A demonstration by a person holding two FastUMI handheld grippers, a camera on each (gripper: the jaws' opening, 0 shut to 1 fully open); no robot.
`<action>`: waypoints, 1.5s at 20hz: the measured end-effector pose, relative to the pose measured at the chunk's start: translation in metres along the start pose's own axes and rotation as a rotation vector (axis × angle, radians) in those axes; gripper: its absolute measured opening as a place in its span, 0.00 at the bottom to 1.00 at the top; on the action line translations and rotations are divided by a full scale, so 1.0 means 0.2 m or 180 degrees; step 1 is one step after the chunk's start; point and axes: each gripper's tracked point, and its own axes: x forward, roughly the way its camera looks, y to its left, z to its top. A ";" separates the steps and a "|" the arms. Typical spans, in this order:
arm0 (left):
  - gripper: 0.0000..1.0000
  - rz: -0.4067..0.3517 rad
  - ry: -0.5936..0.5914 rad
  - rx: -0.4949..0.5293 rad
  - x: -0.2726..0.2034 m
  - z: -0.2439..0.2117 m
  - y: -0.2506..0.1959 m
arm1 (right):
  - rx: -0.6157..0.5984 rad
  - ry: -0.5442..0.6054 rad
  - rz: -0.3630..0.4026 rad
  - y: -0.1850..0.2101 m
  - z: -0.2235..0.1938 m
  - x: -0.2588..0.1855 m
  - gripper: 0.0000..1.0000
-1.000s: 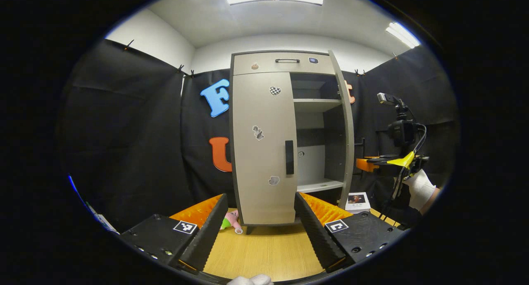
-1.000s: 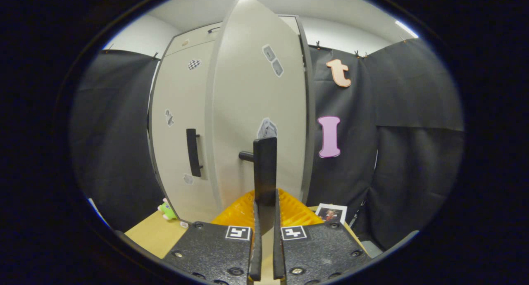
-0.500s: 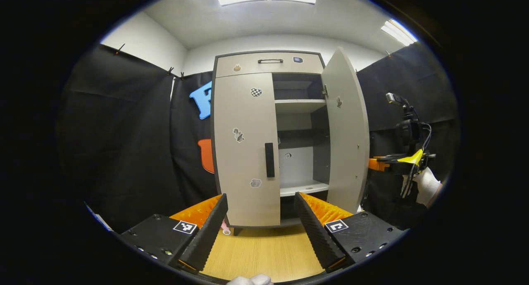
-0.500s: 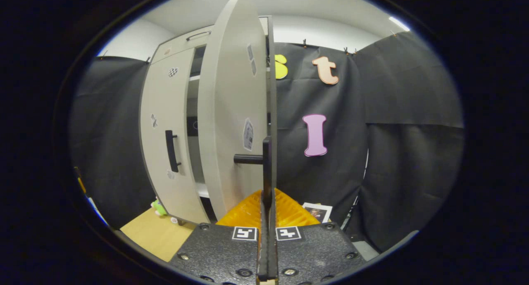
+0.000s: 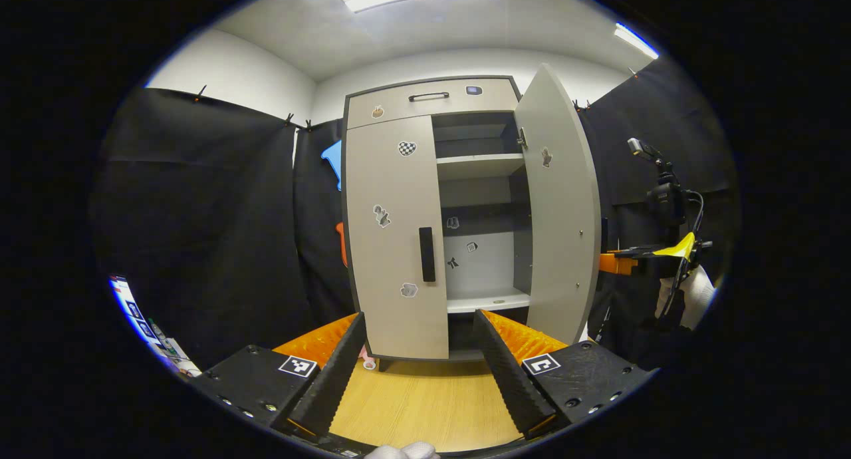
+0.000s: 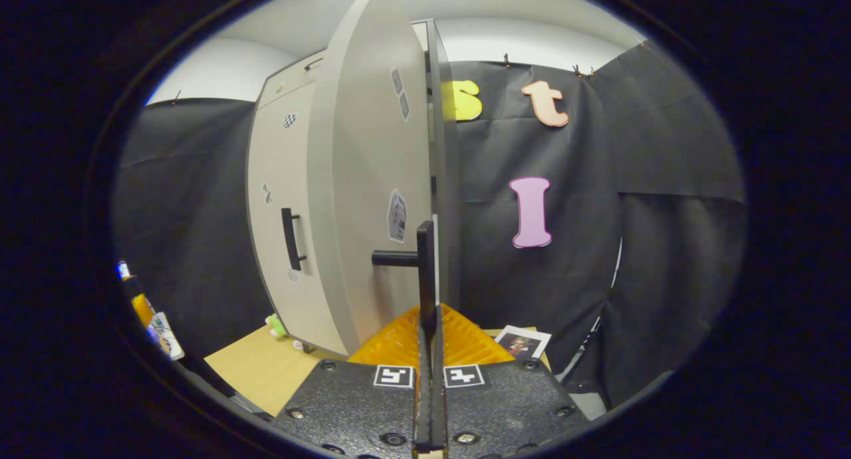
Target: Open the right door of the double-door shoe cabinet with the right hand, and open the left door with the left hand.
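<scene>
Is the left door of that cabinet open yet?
No, the left door sits flush and closed, while the right door stands swung wide open.

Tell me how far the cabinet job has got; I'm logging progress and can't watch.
Done: the right door stands swung wide, shelves showing. In hand: the right gripper is shut on the right door's handle. Left: the left door is closed, its handle untouched; the left gripper is open, short of it.

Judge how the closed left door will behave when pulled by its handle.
The left door looks like a rigid flat panel, so it probably swings stiffly on side hinges. Its bar handle stands proud, likely giving the open left gripper a secure grip.
</scene>
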 end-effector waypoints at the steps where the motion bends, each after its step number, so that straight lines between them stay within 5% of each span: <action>1: 0.96 0.0043 0.0007 0.0020 0.00 0.00 0.00 | -0.0049 -0.0017 -0.0016 -0.01 0.01 0.00 0.04; 8: 0.96 0.0052 0.0031 -0.0014 0.06 -0.01 0.05 | -0.0065 -0.0079 -0.0151 -0.03 0.03 -0.12 0.10; 12: 0.96 -0.0066 0.0081 -0.0068 0.17 -0.03 0.21 | -0.0076 -0.0306 -0.0468 -0.01 0.11 -0.31 0.45; 15: 0.96 -0.0105 0.0062 -0.0015 0.29 -0.02 0.34 | -0.0039 -0.0388 -0.0480 0.17 0.10 -0.38 0.81; 23: 0.96 -0.0349 0.0024 0.0023 0.47 -0.10 0.52 | -0.0047 -0.0317 -0.0451 0.69 -0.17 -0.35 0.98; 30: 0.96 -0.0541 -0.0125 -0.0040 0.67 -0.08 0.52 | 0.0023 -0.0181 -0.0570 0.82 -0.24 -0.37 0.99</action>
